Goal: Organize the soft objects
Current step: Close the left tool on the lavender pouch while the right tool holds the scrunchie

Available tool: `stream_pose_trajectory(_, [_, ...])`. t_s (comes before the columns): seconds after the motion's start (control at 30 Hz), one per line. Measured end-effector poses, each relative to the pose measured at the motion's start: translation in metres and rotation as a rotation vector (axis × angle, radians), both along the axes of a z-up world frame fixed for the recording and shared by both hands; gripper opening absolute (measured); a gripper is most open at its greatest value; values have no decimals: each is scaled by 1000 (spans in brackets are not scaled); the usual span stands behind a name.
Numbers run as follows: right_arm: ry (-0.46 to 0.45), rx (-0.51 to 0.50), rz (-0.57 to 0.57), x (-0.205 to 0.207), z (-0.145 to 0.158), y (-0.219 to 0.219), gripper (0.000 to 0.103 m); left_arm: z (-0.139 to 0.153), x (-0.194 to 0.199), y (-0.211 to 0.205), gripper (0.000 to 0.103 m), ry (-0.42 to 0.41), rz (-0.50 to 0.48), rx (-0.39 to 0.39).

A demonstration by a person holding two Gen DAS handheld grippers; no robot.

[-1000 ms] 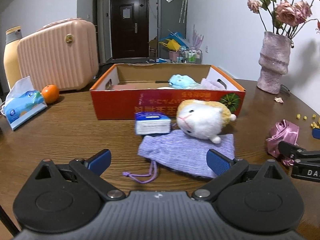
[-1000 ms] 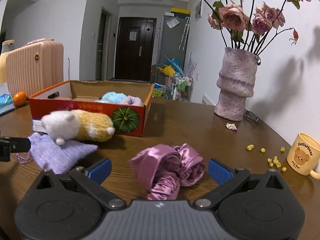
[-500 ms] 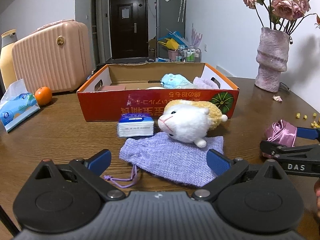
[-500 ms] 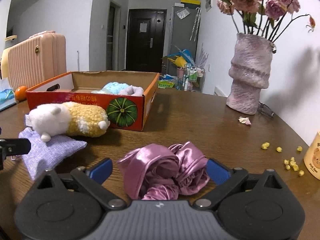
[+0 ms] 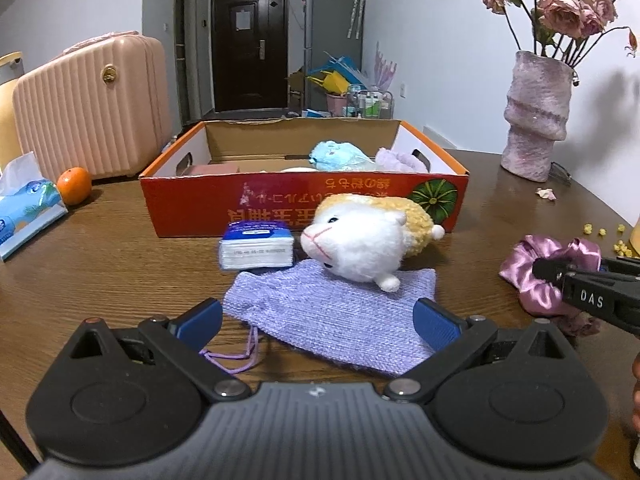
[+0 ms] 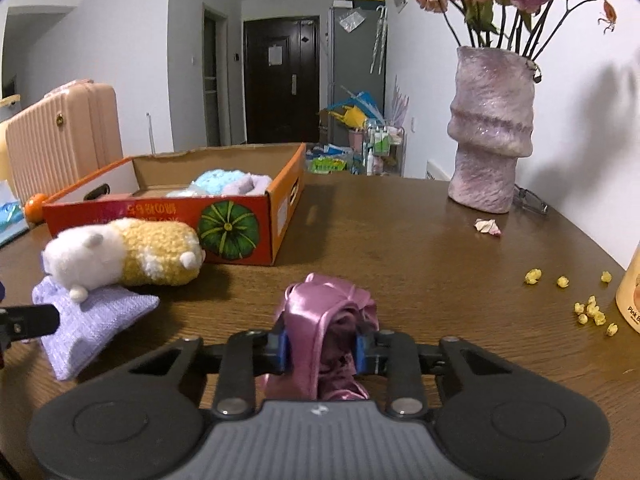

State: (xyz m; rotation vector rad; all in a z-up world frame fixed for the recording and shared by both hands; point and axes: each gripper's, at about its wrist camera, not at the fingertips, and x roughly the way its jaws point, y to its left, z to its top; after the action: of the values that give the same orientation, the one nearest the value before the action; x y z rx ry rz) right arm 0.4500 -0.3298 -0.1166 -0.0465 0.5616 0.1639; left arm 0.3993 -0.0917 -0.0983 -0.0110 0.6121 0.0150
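This is a lived-in home, likely a flat's dining or living area. A brown wooden worktop (image 5: 100,264) carries a vase of dried roses (image 6: 492,132), a pink ribbed suitcase (image 5: 92,108), a tissue pack (image 5: 28,208) and an orange (image 5: 74,185). Behind it a hallway leads to a dark entrance door (image 6: 282,80), beside a grey cabinet (image 6: 356,76) and a cart of household bottles (image 6: 380,146).

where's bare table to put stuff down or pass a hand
Bare patches of the brown wooden table: between the orange cardboard box and the mauve textured vase, and in front of the blue tissue pack. Crowded: in front of the box, with the white-and-yellow plush hamster, lilac knit pouch and small tissue packet.
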Motion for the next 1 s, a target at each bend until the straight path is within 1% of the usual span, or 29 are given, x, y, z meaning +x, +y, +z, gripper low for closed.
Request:
stream_pose_trajectory(0.17, [-40, 15, -7, -8, 6, 0, 14, -2, 0, -10, 103, -3, -37, 23])
stream_pose_trajectory(0.3, [-61, 14, -13, -13, 8, 1, 12, -4, 7, -14, 103, -4, -33, 39])
stream_pose_trajectory(0.53, [-108, 13, -32, -22, 14, 3, 12, -12, 29, -14, 103, 45, -22, 31])
stream_pose_trajectory(0.77, [-111, 10, -47, -22, 14, 2, 12, -22, 44, -17, 103, 71, -8, 64])
stream_pose_trajectory(1.0, [-106, 16, -56, -21, 13, 2, 12, -28, 49, -13, 103, 94, -7, 43])
